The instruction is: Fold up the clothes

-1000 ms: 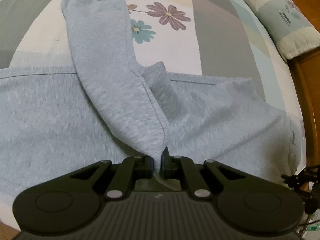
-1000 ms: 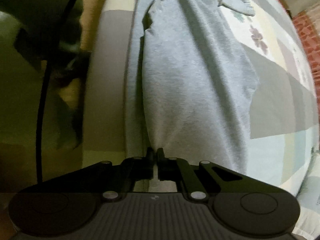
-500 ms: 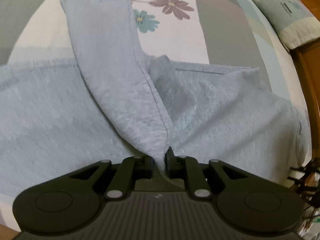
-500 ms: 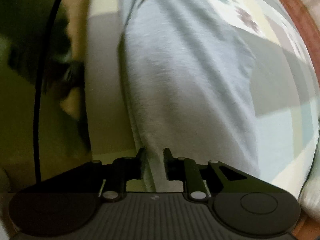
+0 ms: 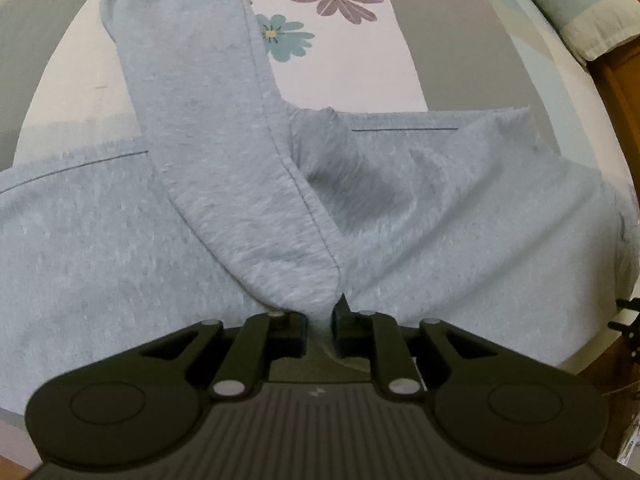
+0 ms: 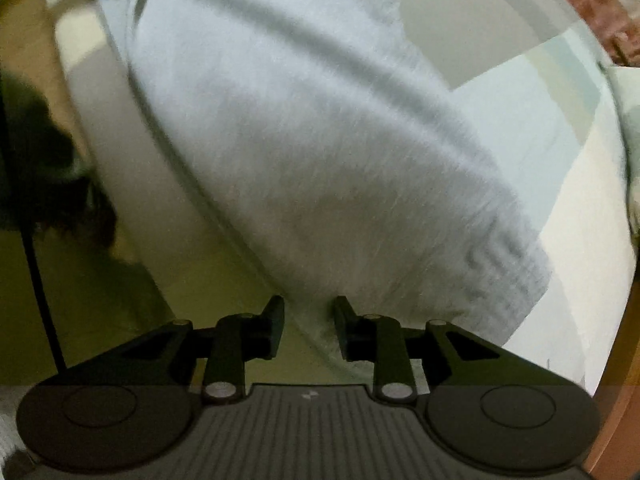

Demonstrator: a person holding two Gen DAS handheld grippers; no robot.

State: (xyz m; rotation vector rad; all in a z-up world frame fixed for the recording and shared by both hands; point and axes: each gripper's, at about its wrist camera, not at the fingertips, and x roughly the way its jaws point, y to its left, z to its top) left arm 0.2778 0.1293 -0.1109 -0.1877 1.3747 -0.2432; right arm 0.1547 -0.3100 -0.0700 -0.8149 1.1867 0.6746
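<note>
A light grey sweatshirt lies spread across the bed. One sleeve is folded over its body, with the cuff at the far end. My left gripper is shut on a fold of the fabric where the sleeve meets the body. In the right wrist view the same sweatshirt runs away from me, its ribbed hem at the near right. My right gripper stands open over the bed's edge. The hem corner still lies between its parted fingers.
The patchwork bedcover has flower prints beyond the sleeve. A pillow lies at the far right by the wooden bed frame. Left of the bed, the floor drops away, and a black cable hangs there.
My right gripper's fingers have parted from shut to open on the hem and it has swung right and closer to the cloth. The left gripper pushed slightly forward, still pinching the fold.
</note>
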